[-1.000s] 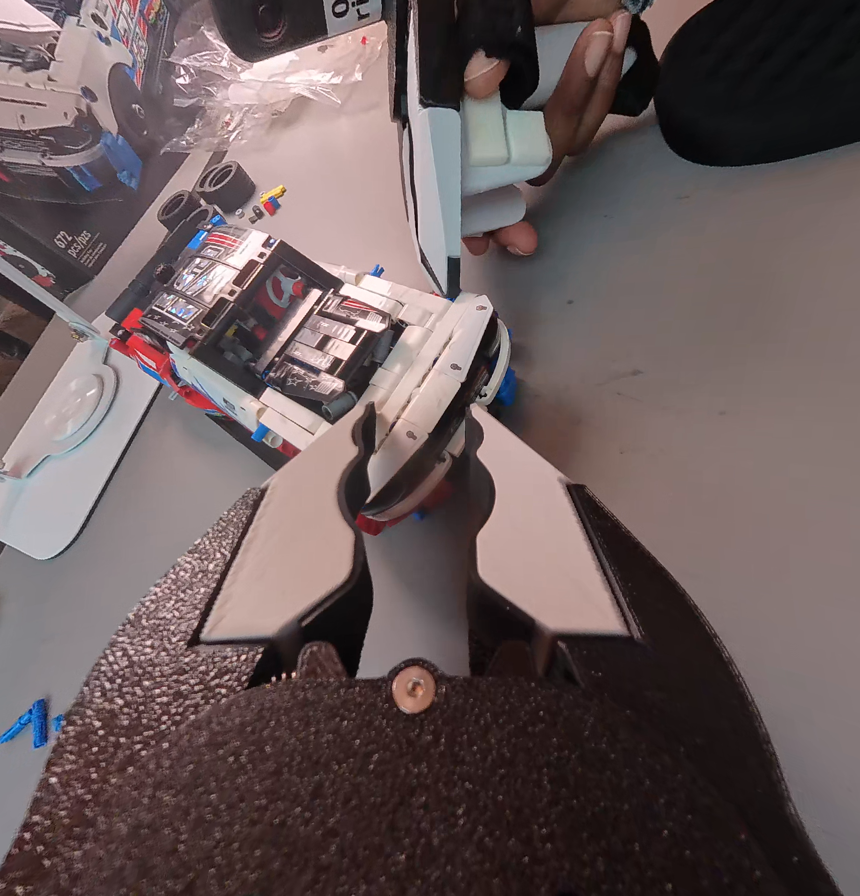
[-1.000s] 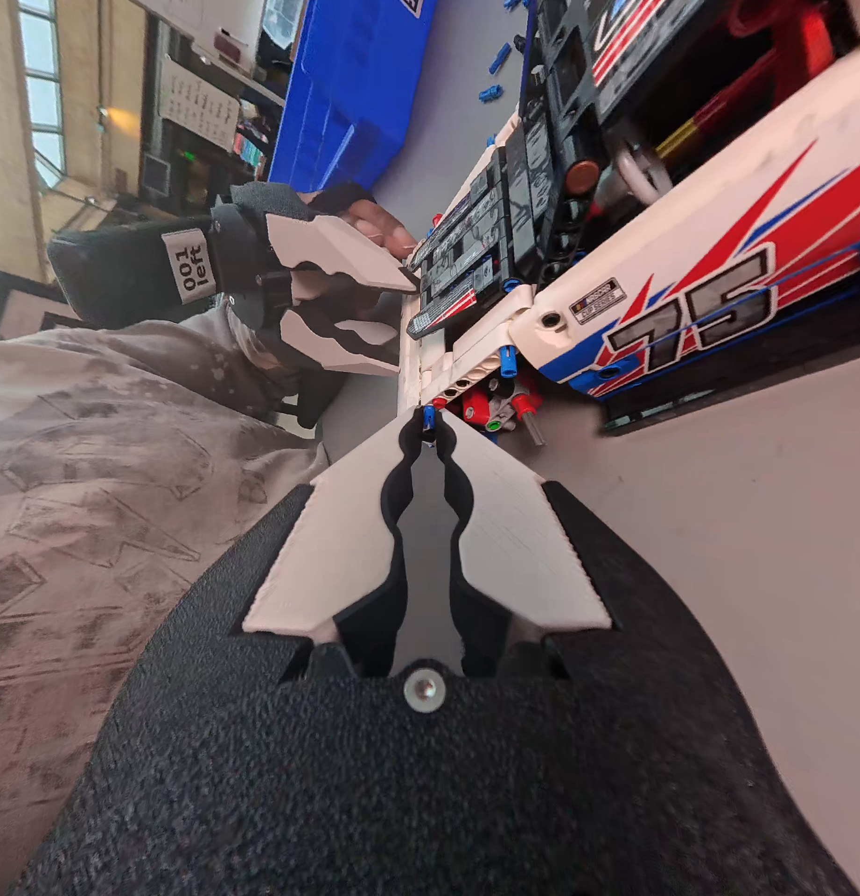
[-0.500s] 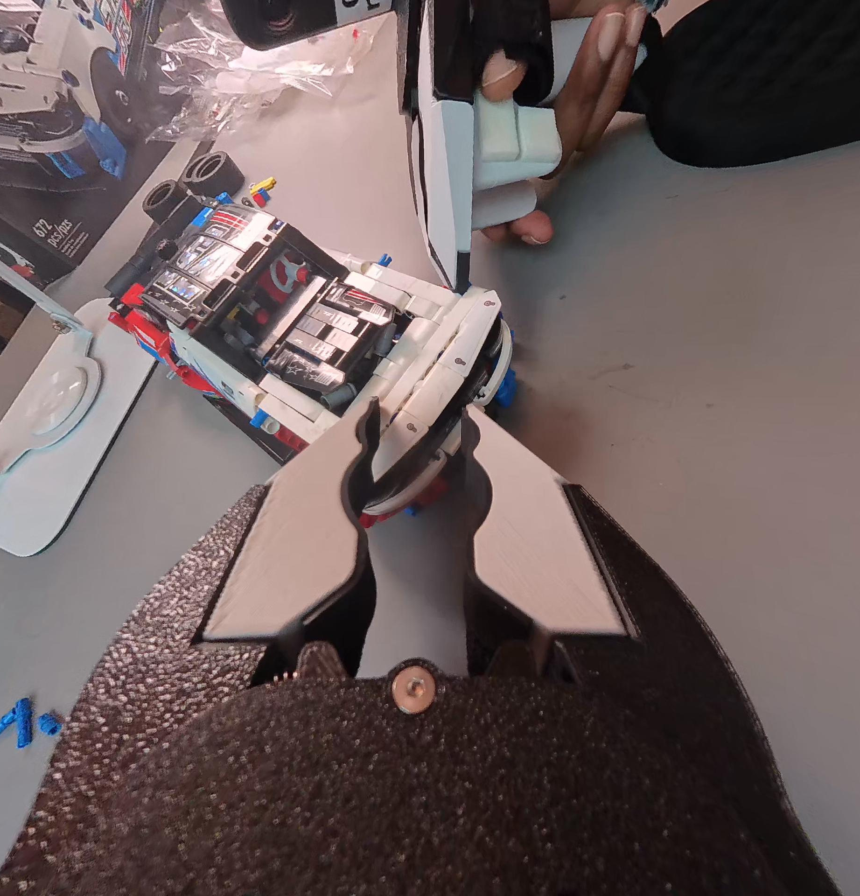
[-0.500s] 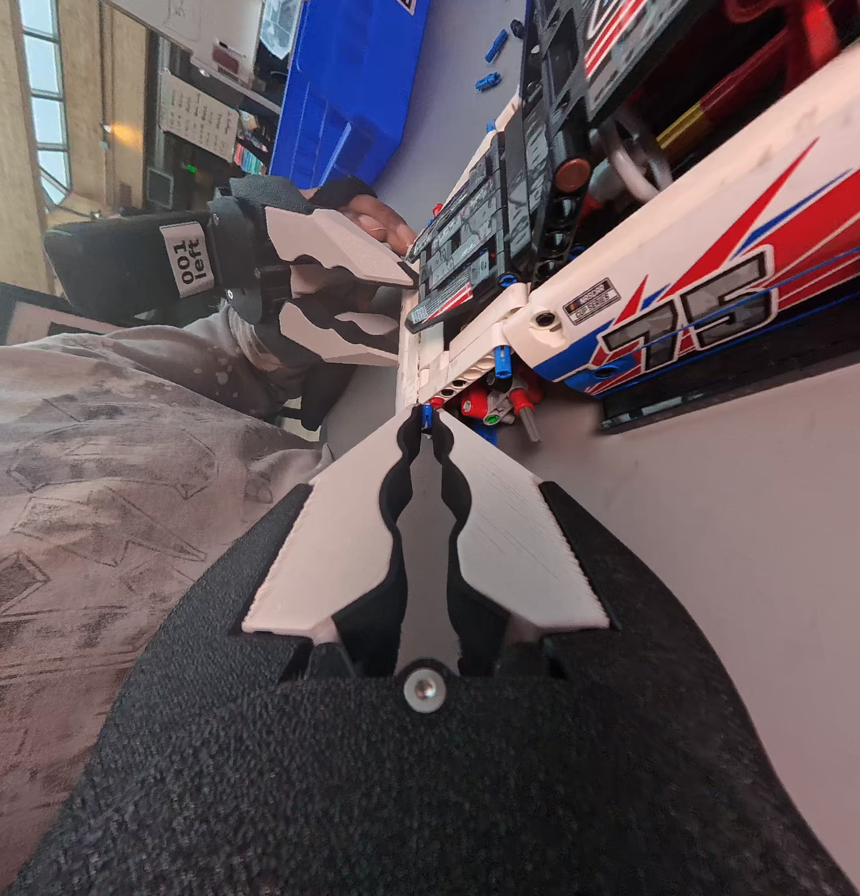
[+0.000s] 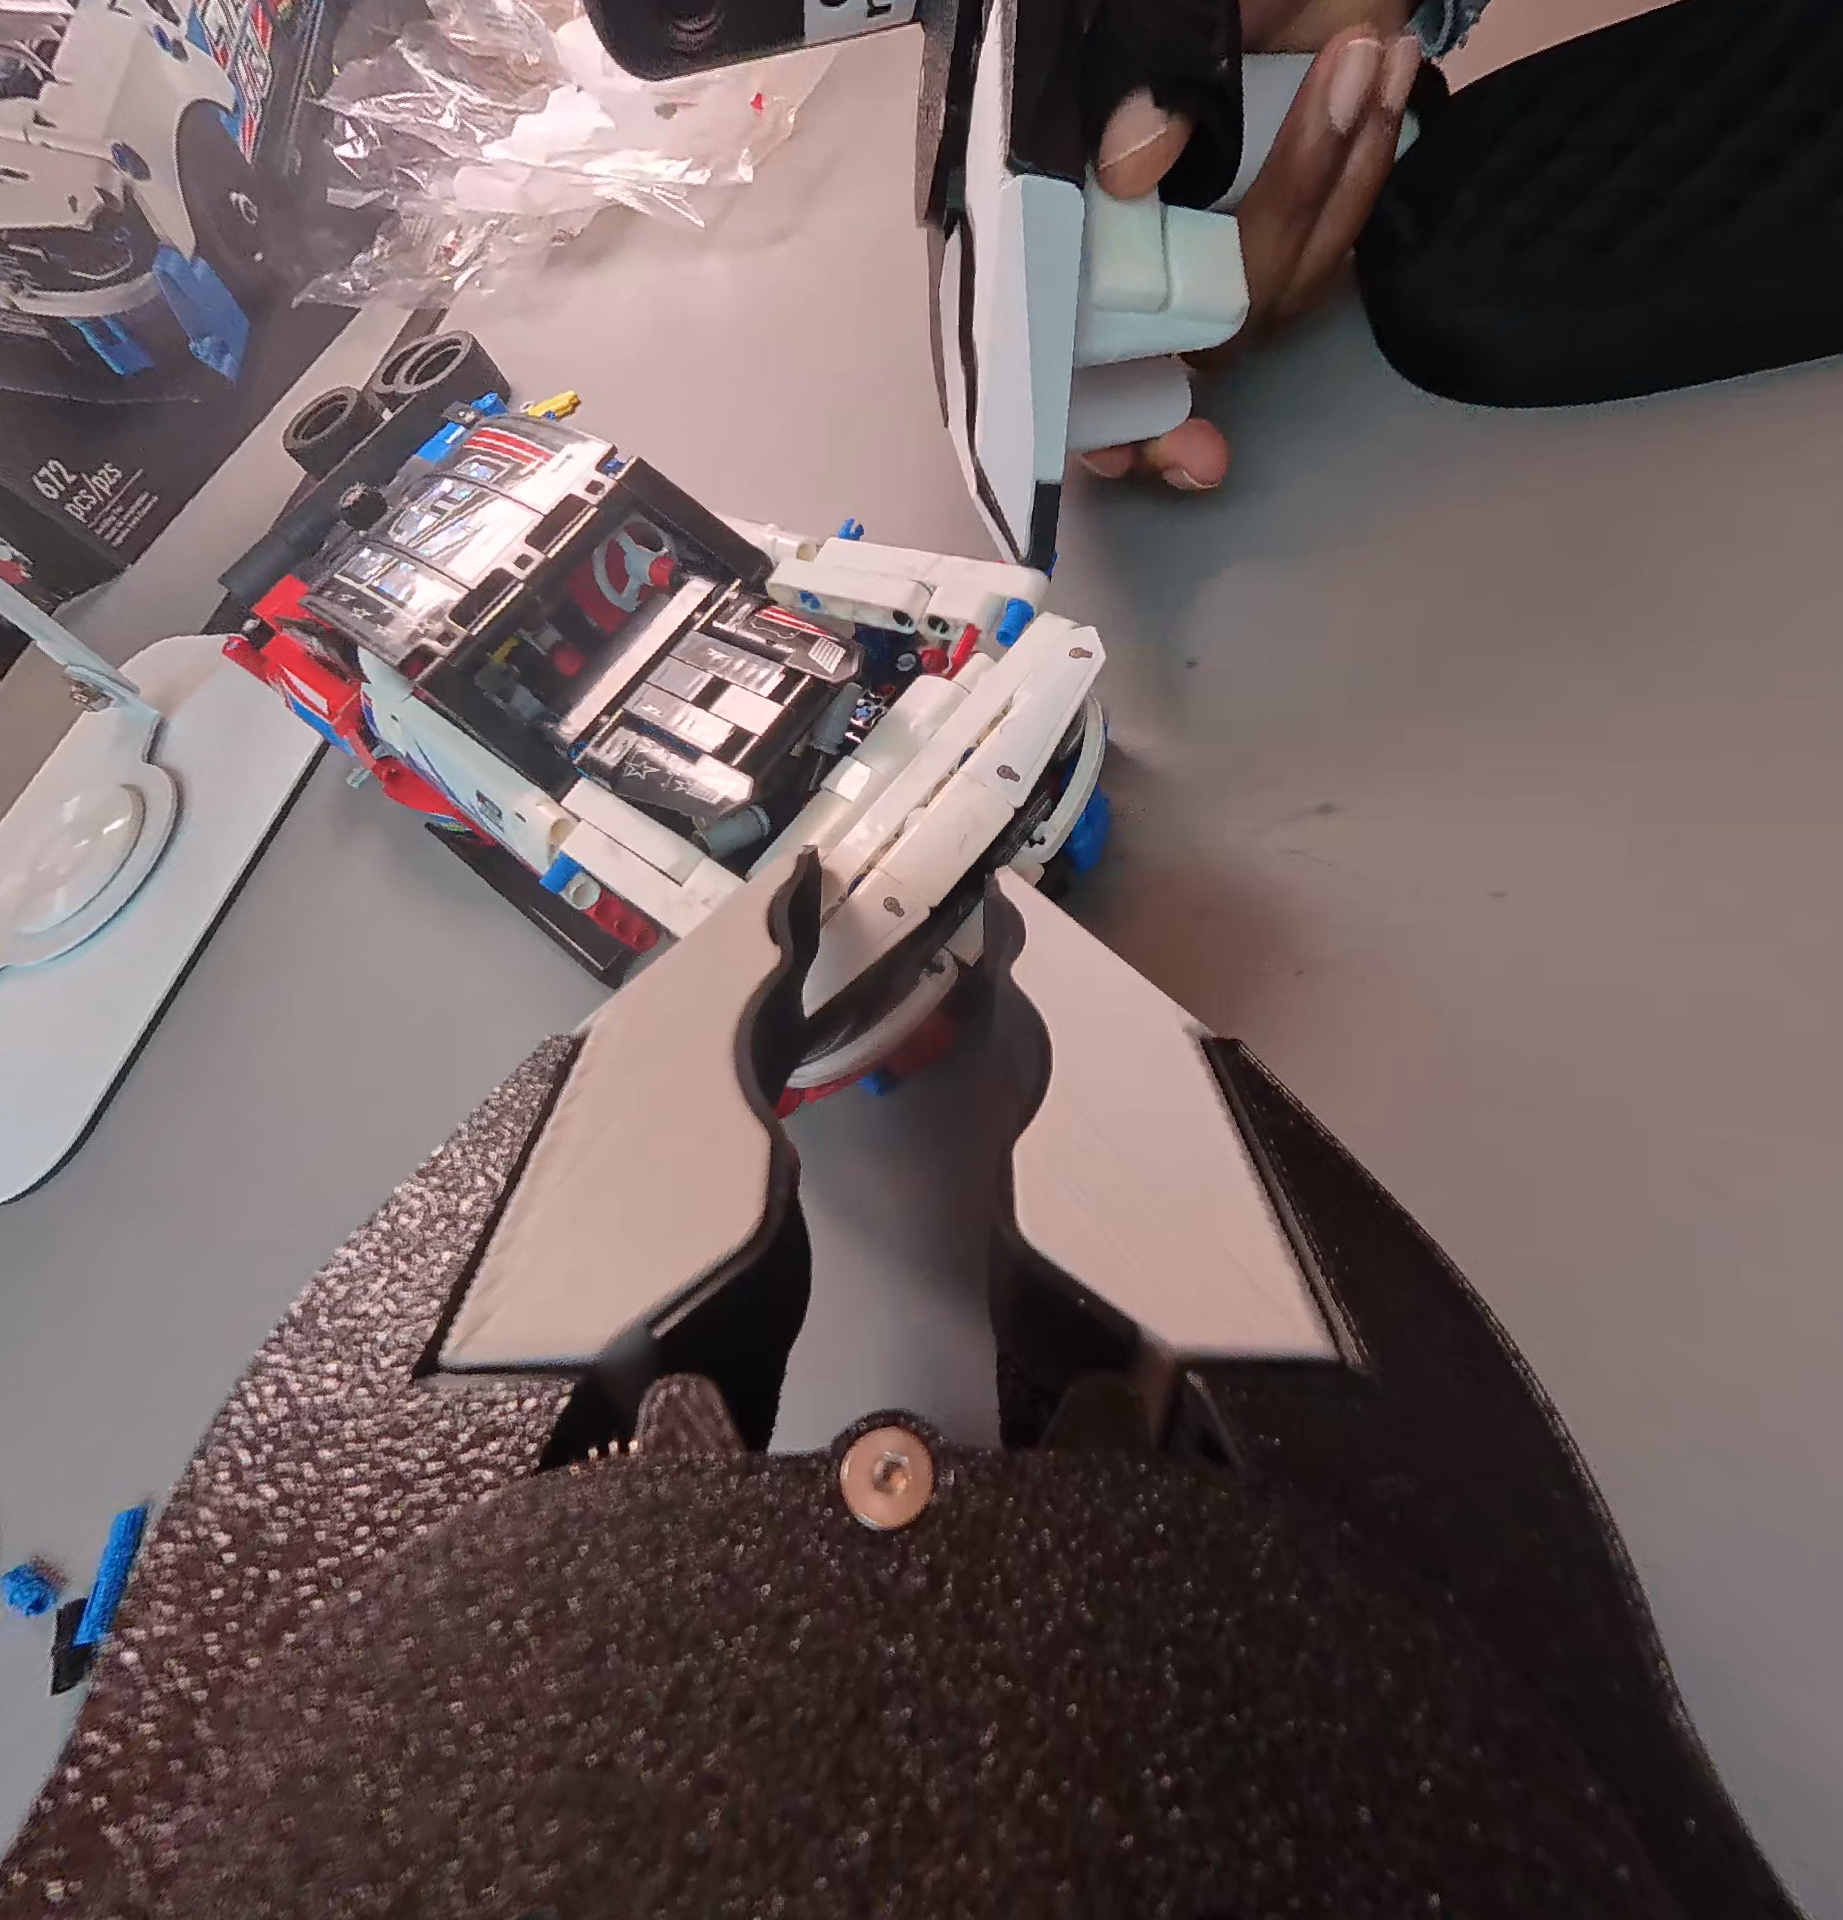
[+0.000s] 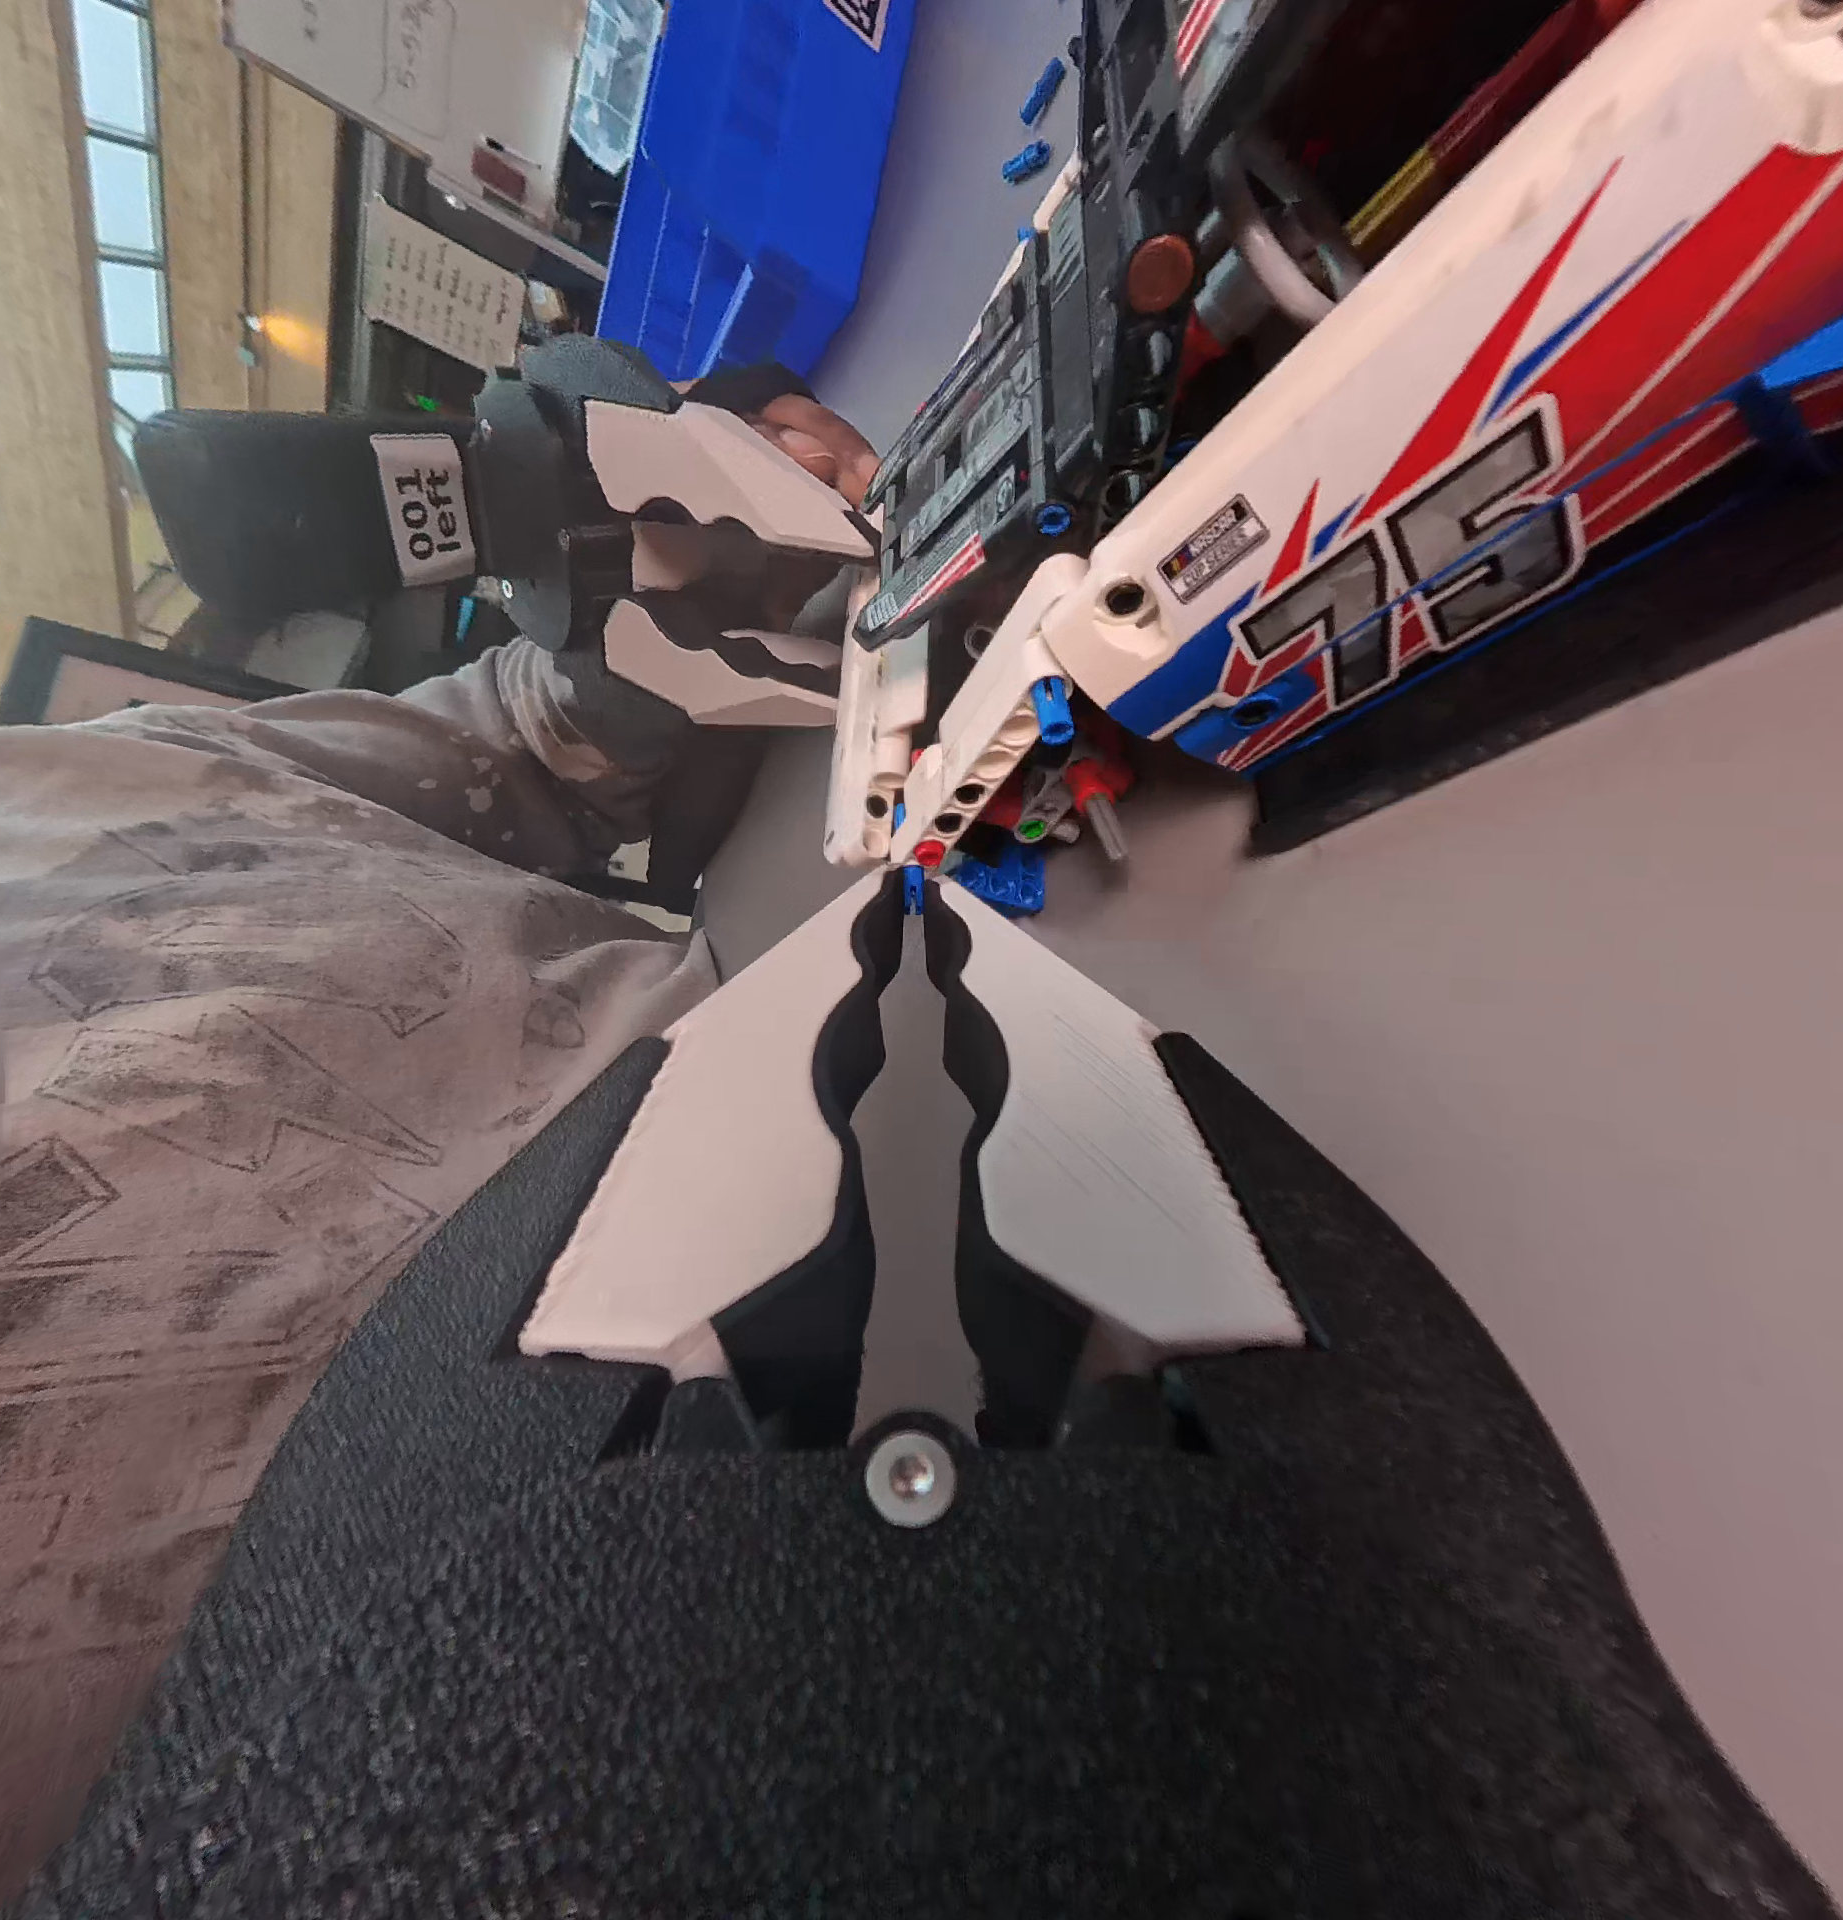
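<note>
A brick-built race car (image 5: 584, 675), white, red, blue and black, lies on the grey table. My left gripper (image 5: 901, 904) is shut on its white front end, one finger on each side. The right wrist view shows the left gripper (image 6: 844, 613) on the car (image 6: 1416, 499). My right gripper (image 6: 912, 904) is shut on a small blue pin (image 6: 913, 891). It holds the pin against the end of a white holed beam (image 6: 984, 758) at the car's front corner. In the left wrist view the right gripper (image 5: 1031, 520) reaches down to that beam (image 5: 886, 587).
The set's box (image 5: 65, 312), clear plastic bags (image 5: 564, 156) and two black tyres (image 5: 397, 395) lie behind the car. A white flat plate (image 5: 96, 862) is at the left and loose blue pins (image 5: 106, 1569) near me. A blue bin (image 6: 761, 177) stands beyond. Left tips to right tips: about 7 cm. My left tips are roughly 30 cm from the white flat plate (image 5: 96, 862).
The white beam at the car's front corner has swung out from the body. My right gripper has followed it with the pin. My left gripper keeps its hold on the car.
</note>
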